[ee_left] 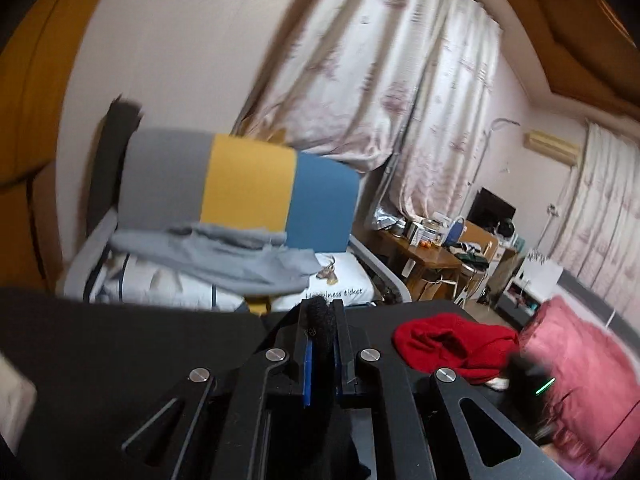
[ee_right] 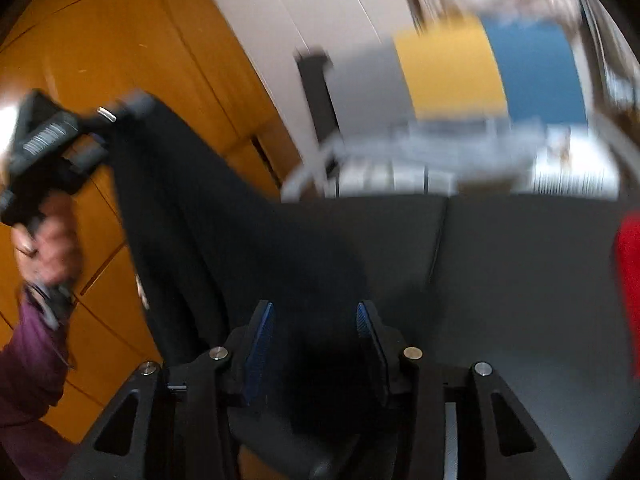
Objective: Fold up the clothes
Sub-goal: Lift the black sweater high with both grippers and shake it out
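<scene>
My left gripper (ee_left: pixel 320 312) is shut on a fold of a black garment (ee_left: pixel 318 320), which bulges up between its blue pads. In the right wrist view a hand (ee_right: pixel 52 248) in a purple sleeve holds that left gripper (ee_right: pixel 116 120) high at the left. The black garment (ee_right: pixel 208 216) hangs from it and slopes down onto the dark table (ee_right: pixel 520 260). My right gripper (ee_right: pixel 316 312) stands open low over the table, and the black cloth lies between its blue pads (ee_right: pixel 260 344) without being pinched. This view is motion-blurred.
A red garment (ee_left: pixel 452 344) lies crumpled on the table's right side, with pink bedding (ee_left: pixel 580 360) beyond it. Behind the table stands a grey, yellow and blue sofa (ee_left: pixel 248 184) with a grey garment (ee_left: pixel 224 256) on it. An orange wardrobe (ee_right: pixel 120 48) fills the left.
</scene>
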The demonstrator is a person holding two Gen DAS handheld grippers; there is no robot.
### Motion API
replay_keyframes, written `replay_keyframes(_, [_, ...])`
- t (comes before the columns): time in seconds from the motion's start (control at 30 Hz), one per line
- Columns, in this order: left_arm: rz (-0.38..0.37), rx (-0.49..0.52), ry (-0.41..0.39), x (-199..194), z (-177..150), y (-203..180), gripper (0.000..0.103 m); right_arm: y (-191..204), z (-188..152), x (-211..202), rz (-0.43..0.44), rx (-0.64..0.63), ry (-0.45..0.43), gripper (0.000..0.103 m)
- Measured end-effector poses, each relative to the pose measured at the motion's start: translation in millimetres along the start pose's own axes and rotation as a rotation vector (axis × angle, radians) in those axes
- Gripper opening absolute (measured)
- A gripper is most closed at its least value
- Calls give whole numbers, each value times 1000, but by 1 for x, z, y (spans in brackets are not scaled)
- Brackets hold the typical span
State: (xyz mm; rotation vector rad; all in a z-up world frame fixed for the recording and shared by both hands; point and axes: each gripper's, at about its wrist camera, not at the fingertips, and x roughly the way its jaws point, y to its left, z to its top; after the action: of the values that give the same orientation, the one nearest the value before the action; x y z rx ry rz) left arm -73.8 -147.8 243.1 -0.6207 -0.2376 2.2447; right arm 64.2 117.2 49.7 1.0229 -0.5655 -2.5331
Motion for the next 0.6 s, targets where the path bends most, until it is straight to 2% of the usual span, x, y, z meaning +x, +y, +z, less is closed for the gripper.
replay_keyframes(0.07, [-2, -28, -10, -8, -4, 12, 7, -10, -15, 21, 50, 57, 22, 48])
replay_keyframes(0.13, [3, -38, -31, -19, -4, 18, 7, -12, -17, 29, 75, 77, 9, 50])
replay_keyframes(0.23, [5, -42, -57, -33, -5, 17, 8, -23, -7, 38, 131, 103, -43, 53])
replay_keyframes(0.3, [9, -38, -71, -40, -6, 14, 8, -21, 5, 40, 129, 80, -64, 55])
replay_keyframes(0.37, [13, -32, -83, -47, -8, 10, 8, -19, 13, 45, 123, 33, -73, 62])
replay_keyframes(0.47, [14, -33, -82, -50, -11, 5, 8, -10, 24, 71, 135, -39, -7, 62])
replay_keyframes(0.57, [11, -43, -73, -50, -16, 2, 8, -11, 19, 109, 250, 9, 113, 60])
replay_keyframes(0.6, [12, -50, -71, -50, -17, 2, 8, -13, 17, 121, 275, 44, 133, 54])
